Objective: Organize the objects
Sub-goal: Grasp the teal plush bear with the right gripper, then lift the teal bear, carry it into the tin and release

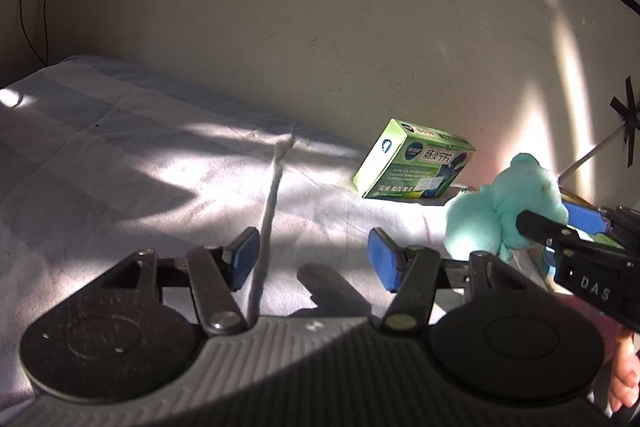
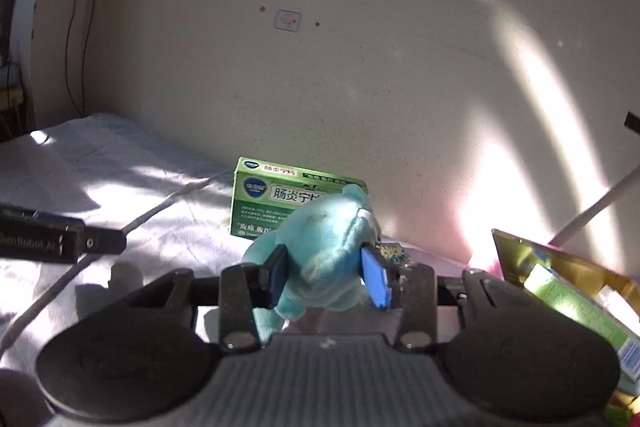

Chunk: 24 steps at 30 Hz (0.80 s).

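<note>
A teal plush bear (image 2: 328,247) is between the blue pads of my right gripper (image 2: 328,277), which is shut on it, just above the white sheet. The left wrist view shows the same bear (image 1: 500,211) at the right, with the right gripper's black finger (image 1: 540,227) pressed into it. A green medicine box (image 2: 276,199) leans against the wall behind the bear; in the left wrist view the box (image 1: 416,163) is farther back. My left gripper (image 1: 314,261) stands open over the sheet with nothing between its pads.
A white checked sheet (image 1: 120,147) covers the surface up to a beige wall (image 1: 280,7). A raised fold (image 1: 272,195) runs across it. At the right lies a gold-lined container (image 2: 568,279) with green boxes inside. A white rod (image 2: 592,211) leans by the wall.
</note>
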### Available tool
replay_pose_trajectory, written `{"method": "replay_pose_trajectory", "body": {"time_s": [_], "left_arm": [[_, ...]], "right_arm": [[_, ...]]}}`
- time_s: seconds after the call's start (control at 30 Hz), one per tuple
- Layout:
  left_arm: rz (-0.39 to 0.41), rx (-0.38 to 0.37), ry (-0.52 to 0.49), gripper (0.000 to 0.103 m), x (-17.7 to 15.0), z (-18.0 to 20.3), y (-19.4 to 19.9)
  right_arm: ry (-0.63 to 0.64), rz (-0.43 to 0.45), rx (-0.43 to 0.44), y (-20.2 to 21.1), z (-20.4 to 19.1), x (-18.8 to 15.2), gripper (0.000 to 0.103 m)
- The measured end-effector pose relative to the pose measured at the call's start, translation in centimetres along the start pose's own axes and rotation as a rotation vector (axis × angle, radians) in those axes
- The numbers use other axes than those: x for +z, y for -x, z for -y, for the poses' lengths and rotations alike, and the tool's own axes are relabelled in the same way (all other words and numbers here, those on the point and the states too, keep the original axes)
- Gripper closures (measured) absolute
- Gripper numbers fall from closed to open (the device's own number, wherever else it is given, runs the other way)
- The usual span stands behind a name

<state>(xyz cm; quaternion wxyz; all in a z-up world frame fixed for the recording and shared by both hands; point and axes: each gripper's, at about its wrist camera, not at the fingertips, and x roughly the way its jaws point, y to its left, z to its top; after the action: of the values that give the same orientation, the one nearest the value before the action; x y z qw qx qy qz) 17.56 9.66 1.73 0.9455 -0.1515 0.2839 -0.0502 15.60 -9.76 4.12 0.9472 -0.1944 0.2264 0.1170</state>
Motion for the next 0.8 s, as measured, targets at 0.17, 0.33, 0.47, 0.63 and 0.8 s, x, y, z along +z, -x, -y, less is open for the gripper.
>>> {"method": "replay_pose_trajectory", "body": {"time_s": [0.17,0.33,0.47,0.63,0.8], "left_arm": [[0.038,-0.01,0.028,0.041,0.6,-0.9,1.1],[0.07,-0.017,0.038,0.041,1.1,-2.0,2.1],[0.062,-0.035,0.033,0.041,1.4,-2.3,2.5],[0.079,-0.008,-0.008,0.04,1.3,-2.5,4.1],[0.025,-0.08,0.086,0.032,-0.6,-5.0,5.4]], "right_arm": [[0.368,0.053,0.047,4.1,-8.2,-1.8,0.051],[0.364,0.128,0.166,6.4,-11.6,-2.3,0.032],[0.28,0.185,0.213,8.8,-10.3,-2.3,0.022],[0.183,0.146,0.23,8.6,-7.9,-2.4,0.023],[-0.028,0.077,0.316,6.7,-4.9,-2.6,0.024]]}}
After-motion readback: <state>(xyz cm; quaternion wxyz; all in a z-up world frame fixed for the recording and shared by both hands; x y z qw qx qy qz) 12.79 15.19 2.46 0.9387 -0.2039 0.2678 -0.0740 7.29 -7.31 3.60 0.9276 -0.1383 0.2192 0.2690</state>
